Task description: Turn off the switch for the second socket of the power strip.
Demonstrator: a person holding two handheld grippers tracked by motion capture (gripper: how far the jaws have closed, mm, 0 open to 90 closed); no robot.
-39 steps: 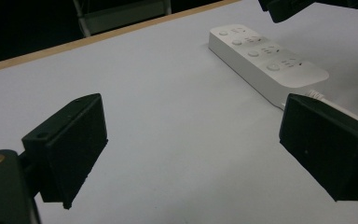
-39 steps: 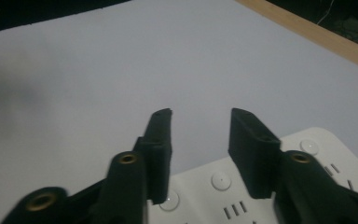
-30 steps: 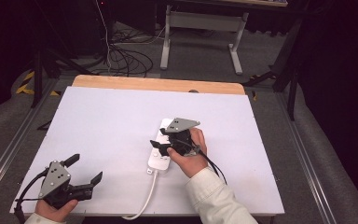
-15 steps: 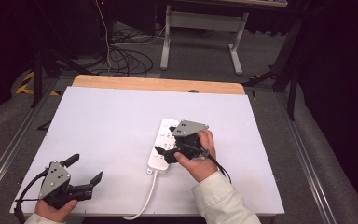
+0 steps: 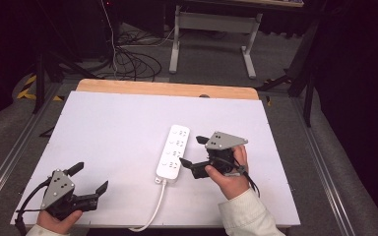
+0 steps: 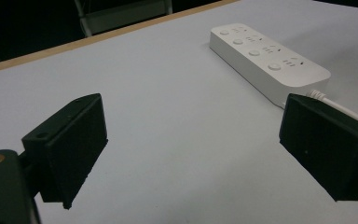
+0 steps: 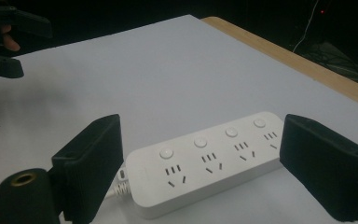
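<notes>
both grippers' fingers [image 7: 93, 168] spread wide (empty), power strip [image 7: 205, 161] untouched.

My black two-jaw left tongs [image 5: 89, 178] and right tongs [image 5: 193, 153] each carry a grey three-cornered plate, trailing black cables; my right sleeve [image 5: 246, 216] is white.

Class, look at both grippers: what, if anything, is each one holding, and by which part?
Nothing is held. The left gripper is open over bare table, and the right gripper is open beside the white power strip, its jaws not closed on it.
</notes>
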